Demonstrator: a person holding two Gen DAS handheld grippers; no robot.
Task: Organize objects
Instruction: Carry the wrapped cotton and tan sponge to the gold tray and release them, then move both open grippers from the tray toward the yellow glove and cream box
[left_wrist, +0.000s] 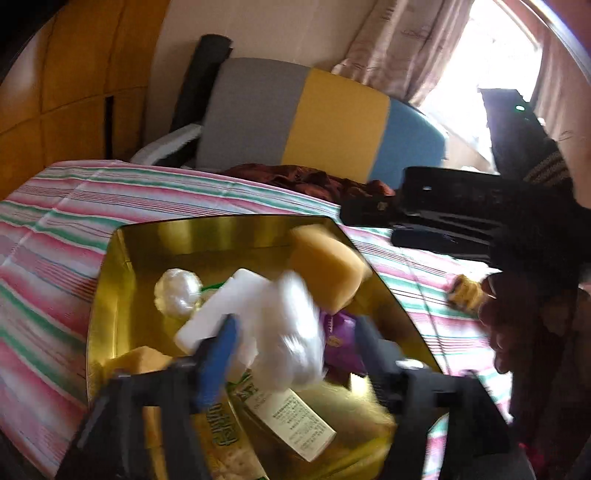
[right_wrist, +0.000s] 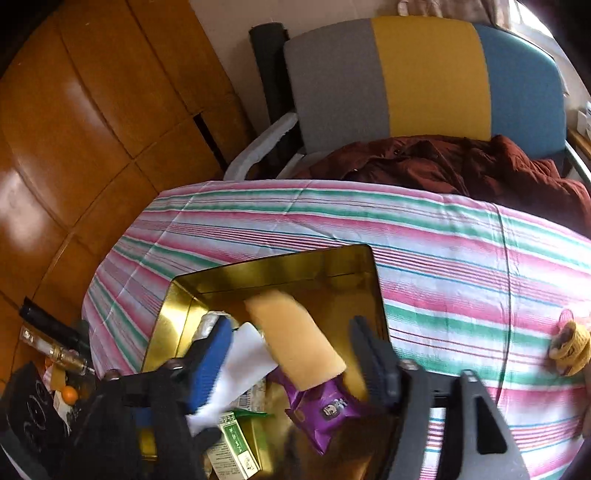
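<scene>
A gold tin box (left_wrist: 110, 288) (right_wrist: 173, 321) sits on the striped tablecloth and holds several items: a tan sponge (left_wrist: 325, 266) (right_wrist: 295, 339), a white block (left_wrist: 221, 306), a round white bundle (left_wrist: 177, 295), a purple packet (right_wrist: 325, 410) and a green-labelled pack (right_wrist: 236, 439). My left gripper (left_wrist: 291, 347) is open above the box with a blurred white plastic bag (left_wrist: 291, 332) between its fingers. My right gripper (right_wrist: 291, 350) is open over the box, the sponge between its fingers without touching them.
A small yellow knitted item (right_wrist: 569, 350) (left_wrist: 467, 291) lies on the cloth at the right. A striped chair (right_wrist: 424, 77) with a dark red jacket (right_wrist: 461, 162) stands behind the table. Bottles (right_wrist: 55, 350) and clutter sit at the left edge.
</scene>
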